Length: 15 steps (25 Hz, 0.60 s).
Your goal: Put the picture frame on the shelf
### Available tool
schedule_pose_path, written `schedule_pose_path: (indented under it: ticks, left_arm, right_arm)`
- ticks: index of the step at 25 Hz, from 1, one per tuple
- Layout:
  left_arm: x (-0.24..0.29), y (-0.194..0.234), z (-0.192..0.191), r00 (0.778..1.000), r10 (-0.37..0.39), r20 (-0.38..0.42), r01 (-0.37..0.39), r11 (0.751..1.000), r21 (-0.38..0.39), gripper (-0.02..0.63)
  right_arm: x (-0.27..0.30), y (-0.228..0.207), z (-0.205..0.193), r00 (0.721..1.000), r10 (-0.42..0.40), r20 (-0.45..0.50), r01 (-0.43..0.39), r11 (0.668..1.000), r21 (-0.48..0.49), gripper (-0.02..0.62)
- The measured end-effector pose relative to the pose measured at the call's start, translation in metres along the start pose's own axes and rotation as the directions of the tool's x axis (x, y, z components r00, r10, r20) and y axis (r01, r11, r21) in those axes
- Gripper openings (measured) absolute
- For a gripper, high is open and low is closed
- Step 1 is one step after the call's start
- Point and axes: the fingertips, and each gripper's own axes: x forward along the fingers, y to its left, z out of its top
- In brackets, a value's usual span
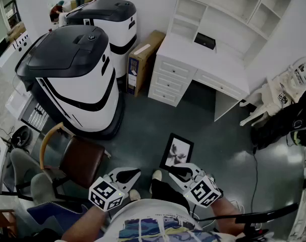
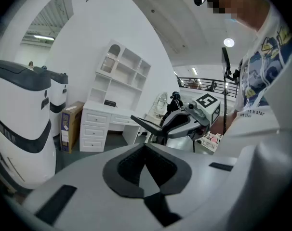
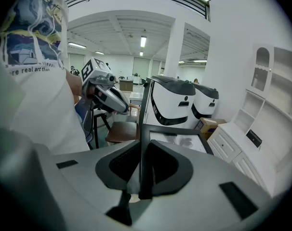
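The black picture frame (image 1: 176,152) with a pale flower print hangs over the dark floor in front of me. My right gripper (image 1: 182,172) is shut on its near edge. In the right gripper view the frame (image 3: 177,137) runs edge-on between the jaws of my right gripper (image 3: 142,144). My left gripper (image 1: 128,175) hovers just left of it, shut and holding nothing; its tips (image 2: 146,147) meet. The white desk with its shelf unit (image 1: 228,14) stands against the far wall, also seen as the shelf unit (image 2: 121,73) and the shelf unit (image 3: 275,97).
Two large white-and-black machines (image 1: 74,79) stand to the left, with a cardboard box (image 1: 143,59) between them and the desk. A brown-seated chair (image 1: 81,160) is close at my left. White chairs (image 1: 274,97) and a cable (image 1: 254,175) are at the right.
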Motion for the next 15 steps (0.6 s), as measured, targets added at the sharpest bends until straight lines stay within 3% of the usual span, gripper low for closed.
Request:
schedule_pose_path:
  ticks: [15]
  left_arm:
    - [0.102, 0.044, 0.091, 0.998, 0.053, -0.030, -0.052, 0.998, 0.037, 0.012]
  right_arm:
    - [0.000, -0.145, -0.007, 0.997, 0.036, 0.062, -0.036, 0.999, -0.015, 0.086]
